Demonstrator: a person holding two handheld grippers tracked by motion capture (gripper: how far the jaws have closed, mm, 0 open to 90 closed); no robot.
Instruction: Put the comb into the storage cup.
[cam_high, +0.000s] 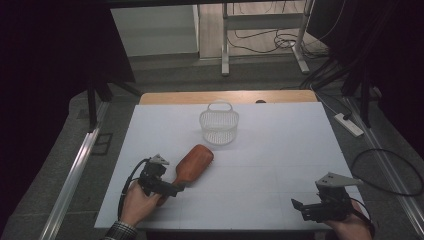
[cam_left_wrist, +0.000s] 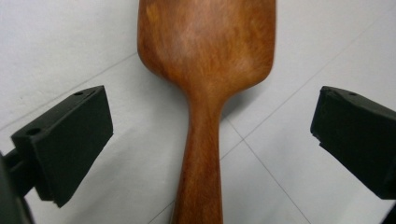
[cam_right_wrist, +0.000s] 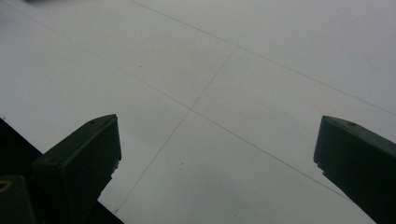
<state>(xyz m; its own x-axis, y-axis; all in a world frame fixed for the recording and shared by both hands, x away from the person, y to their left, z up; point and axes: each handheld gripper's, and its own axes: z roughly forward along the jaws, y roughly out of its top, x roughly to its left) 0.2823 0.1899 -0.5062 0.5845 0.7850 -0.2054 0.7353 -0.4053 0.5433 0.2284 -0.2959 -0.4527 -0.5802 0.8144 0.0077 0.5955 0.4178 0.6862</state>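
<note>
A brown wooden paddle brush (cam_high: 195, 161) lies flat on the white table (cam_high: 280, 145), left of the middle, its broad head toward the far right. My left gripper (cam_high: 177, 189) is at its handle end. In the left gripper view the narrow handle (cam_left_wrist: 201, 154) runs up between the two black pads, which stand wide apart and clear of the wood, so my left gripper (cam_left_wrist: 210, 135) is open. My right gripper (cam_high: 299, 207) rests low at the front right corner of the table. Its jaws are spread wide over bare table, so my right gripper (cam_right_wrist: 217, 158) is open too.
A white mesh basket (cam_high: 219, 125) with a handle stands upright at the back middle of the table, just beyond the brush head. A power strip (cam_high: 348, 124) and a looped cable (cam_high: 395, 172) lie on the floor to the right. The table's front edge is close under both hands.
</note>
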